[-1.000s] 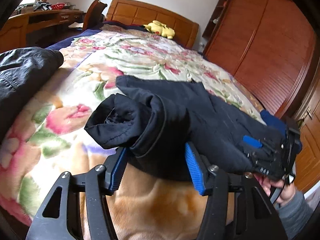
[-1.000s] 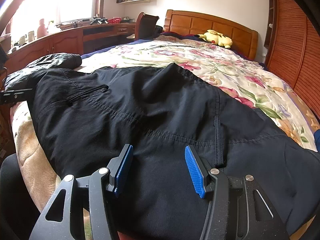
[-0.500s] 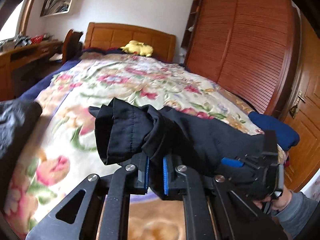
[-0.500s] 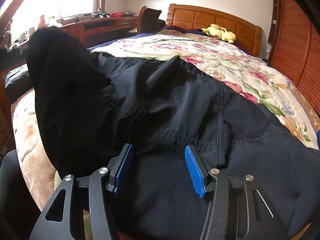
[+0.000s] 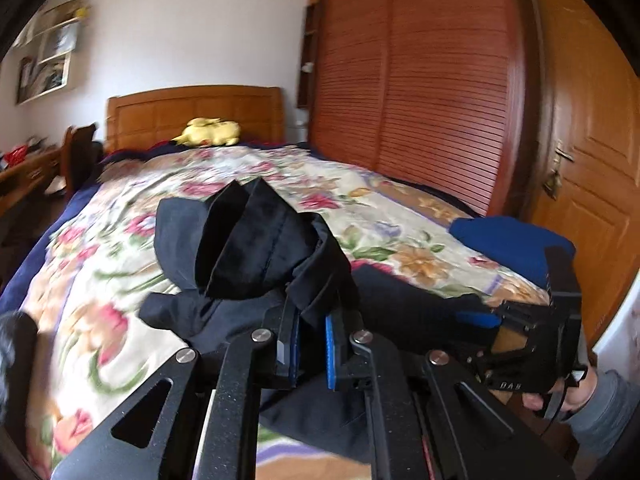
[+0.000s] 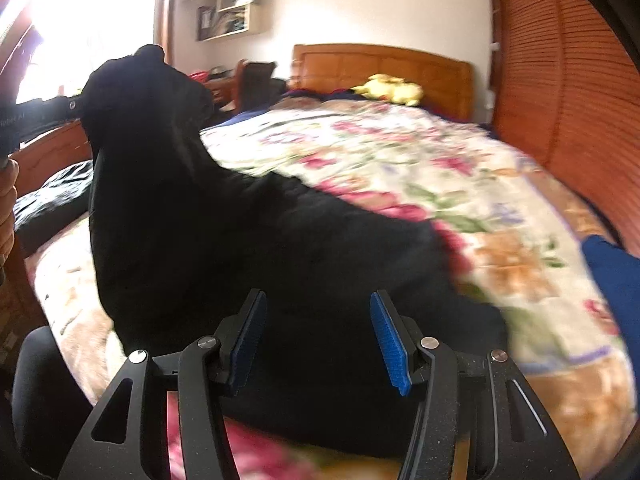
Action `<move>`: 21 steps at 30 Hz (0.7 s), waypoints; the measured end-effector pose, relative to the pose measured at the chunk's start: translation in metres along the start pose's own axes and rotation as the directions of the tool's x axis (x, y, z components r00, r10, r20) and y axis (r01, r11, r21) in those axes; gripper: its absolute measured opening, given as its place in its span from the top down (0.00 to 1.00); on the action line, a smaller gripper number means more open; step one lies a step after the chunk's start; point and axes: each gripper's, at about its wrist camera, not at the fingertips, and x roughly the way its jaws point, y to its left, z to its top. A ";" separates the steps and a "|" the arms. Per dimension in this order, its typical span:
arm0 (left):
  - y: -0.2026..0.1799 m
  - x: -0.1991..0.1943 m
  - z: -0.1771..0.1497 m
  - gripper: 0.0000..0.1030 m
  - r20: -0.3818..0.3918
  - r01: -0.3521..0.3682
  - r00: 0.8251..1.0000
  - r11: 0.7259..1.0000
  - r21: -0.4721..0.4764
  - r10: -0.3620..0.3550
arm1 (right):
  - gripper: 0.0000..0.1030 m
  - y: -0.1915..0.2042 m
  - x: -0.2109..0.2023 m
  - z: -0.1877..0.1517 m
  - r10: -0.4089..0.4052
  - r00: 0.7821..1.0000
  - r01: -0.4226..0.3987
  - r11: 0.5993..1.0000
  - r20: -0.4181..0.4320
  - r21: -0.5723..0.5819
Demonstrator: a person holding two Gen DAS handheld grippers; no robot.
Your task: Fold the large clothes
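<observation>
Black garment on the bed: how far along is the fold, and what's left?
Early stage. Done: the left gripper is shut on a bunched end of the black garment and holds it raised above the floral bedspread. In hand: that end looks on its way across. Left: the right gripper is open over the cloth, gripping nothing; the garment is rumpled, with no flat fold showing.

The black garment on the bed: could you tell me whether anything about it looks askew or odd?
Yes: the black garment is lopsided. The left tongs pinch one bunched end, lifted off the floral bedspread, while the rest lies flat.
</observation>
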 end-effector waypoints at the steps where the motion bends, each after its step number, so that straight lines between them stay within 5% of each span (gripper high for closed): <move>1: -0.007 0.004 0.002 0.91 -0.003 0.014 1.000 1.000 0.010 -0.014 | 0.46 -0.008 -0.006 0.000 -0.022 1.000 0.022 1.000 0.008 0.005; 10: -0.068 0.048 0.008 0.90 -0.114 0.173 0.980 0.983 0.062 -0.165 | 0.46 -0.062 -0.036 -0.006 -0.136 0.989 0.130 0.986 0.050 0.100; 14: -0.076 0.063 -0.008 0.90 -0.189 0.149 0.973 0.986 0.081 -0.132 | 0.46 -0.061 -0.039 -0.009 -0.142 0.989 0.135 0.983 0.050 0.121; 18: -0.073 0.070 -0.016 0.82 -0.265 0.176 0.951 0.983 0.045 -0.158 | 0.46 -0.062 -0.039 -0.008 -0.147 0.988 0.139 0.983 0.056 0.121; 21: -0.078 0.064 -0.016 0.71 -0.256 0.180 0.953 0.982 0.056 -0.160 | 0.46 -0.061 -0.042 -0.005 -0.132 0.989 0.122 0.984 0.069 0.132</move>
